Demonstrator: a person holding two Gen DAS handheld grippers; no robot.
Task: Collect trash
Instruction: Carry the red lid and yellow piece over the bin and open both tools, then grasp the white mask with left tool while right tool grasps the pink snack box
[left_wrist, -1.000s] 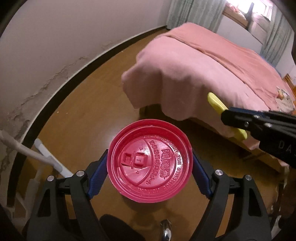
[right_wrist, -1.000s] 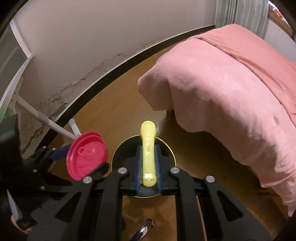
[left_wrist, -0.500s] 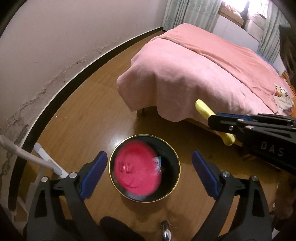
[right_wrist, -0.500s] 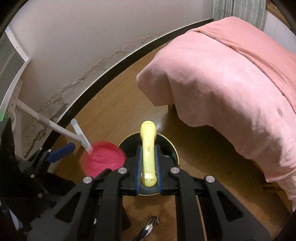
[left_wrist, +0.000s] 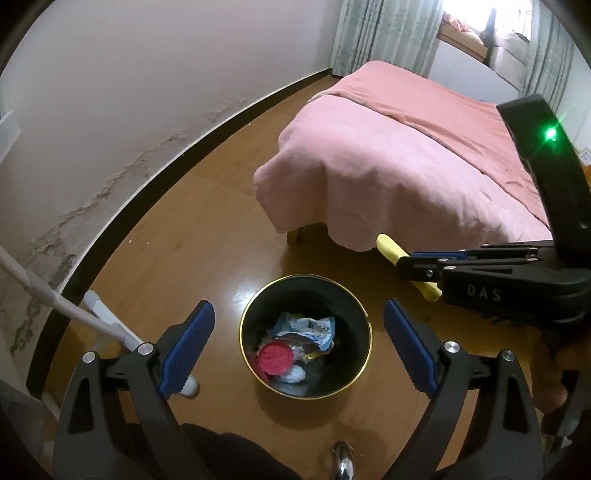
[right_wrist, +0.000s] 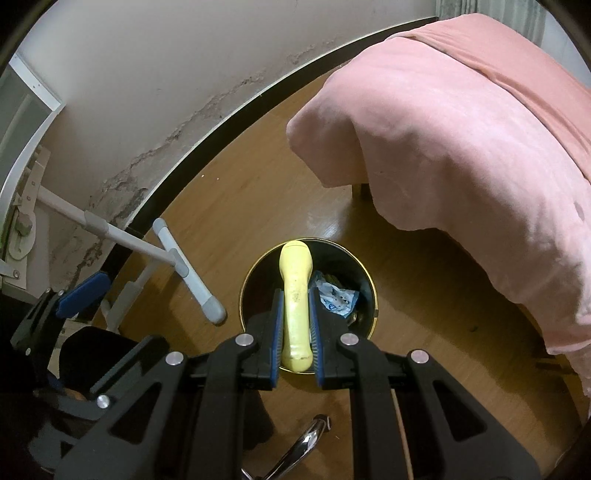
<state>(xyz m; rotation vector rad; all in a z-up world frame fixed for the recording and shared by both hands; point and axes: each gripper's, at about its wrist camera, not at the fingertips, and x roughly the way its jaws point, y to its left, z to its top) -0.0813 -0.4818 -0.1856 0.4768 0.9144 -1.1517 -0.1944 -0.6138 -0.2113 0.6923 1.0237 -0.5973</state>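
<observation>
Left gripper nearest the lens, blue pads spread wide, nothing between them, hanging above the trash bin. Bin is black with a gold rim, standing on the wood floor. Inside it: red lid lying flat among crumpled blue-and-white wrappers and other scraps too small to name. Right gripper clenched on a pale yellow object, a long rounded handle shape; the pads press both its sides, its far end juts out past the fingertips and sits over the bin's rim in the right wrist view. From the left wrist view the same gripper reaches in from the right, yellow tip pointing left, held above the floor just right of the bin. White tubular frame lies on the floor left of the bin, near the wall. Beyond the bin, a bed with a pink cover draping over the corner, one leg showing beneath. Dark baseboard runs along a white wall with cracked, flaking paint low down. Curtains at the far end.
</observation>
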